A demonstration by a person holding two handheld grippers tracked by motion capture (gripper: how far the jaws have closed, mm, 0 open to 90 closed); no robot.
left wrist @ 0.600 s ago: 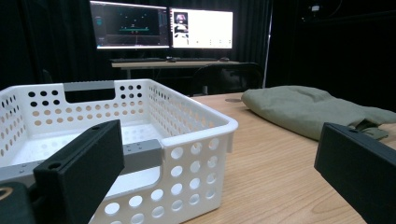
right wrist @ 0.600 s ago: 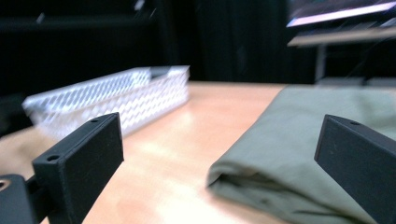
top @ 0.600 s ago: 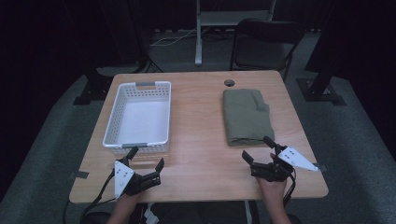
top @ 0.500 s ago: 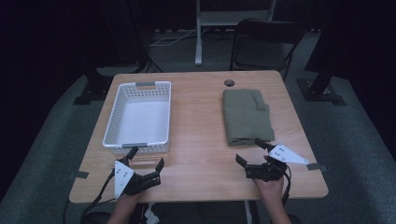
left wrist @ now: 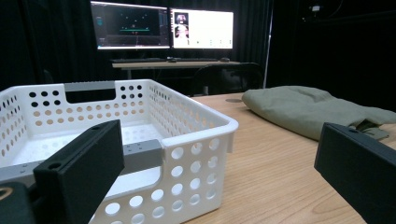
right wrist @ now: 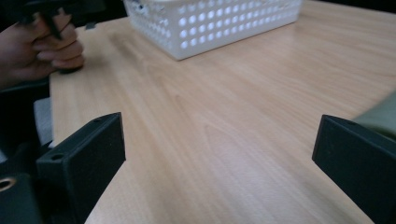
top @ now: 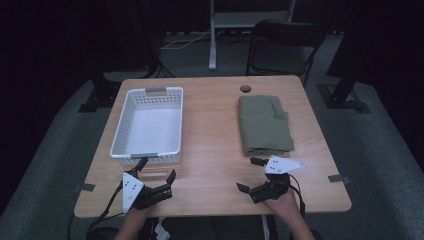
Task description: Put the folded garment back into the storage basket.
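both claws open and empty beside the folded cloth

the right gripper (top: 253,174) stood with its jaws spread wide, nothing between them and nothing touched; in the right gripper view bare wood of the table (right wrist: 243,116) lay between the two black jaws. it hovered just short of the near edge of the folded olive-green cloth (top: 264,125), turned off toward the left of that cloth, so that a corner of the cloth (right wrist: 380,116) only peeked in behind one jaw. the grey three-cornered plate on its top pointed away to the cloth's right.

the left gripper (top: 156,169) was likewise spread wide and held nothing. it sat well to the left of the cloth, just in front of the near wall of the white perforated basket (top: 150,125), without touching it as far as could be told. in the left gripper view one jaw overlapped that basket (left wrist: 140,135), and the cloth (left wrist: 313,109) lay flat on the table beyond the other jaw, well apart from it.

the basket stood left of the cloth, a strip of bare table between them. nothing lay between the right gripper and the cloth. a small round hole (top: 245,89) sat in the table just beyond the cloth's far edge, and a dark chair (top: 280,45) stood farther off behind it.
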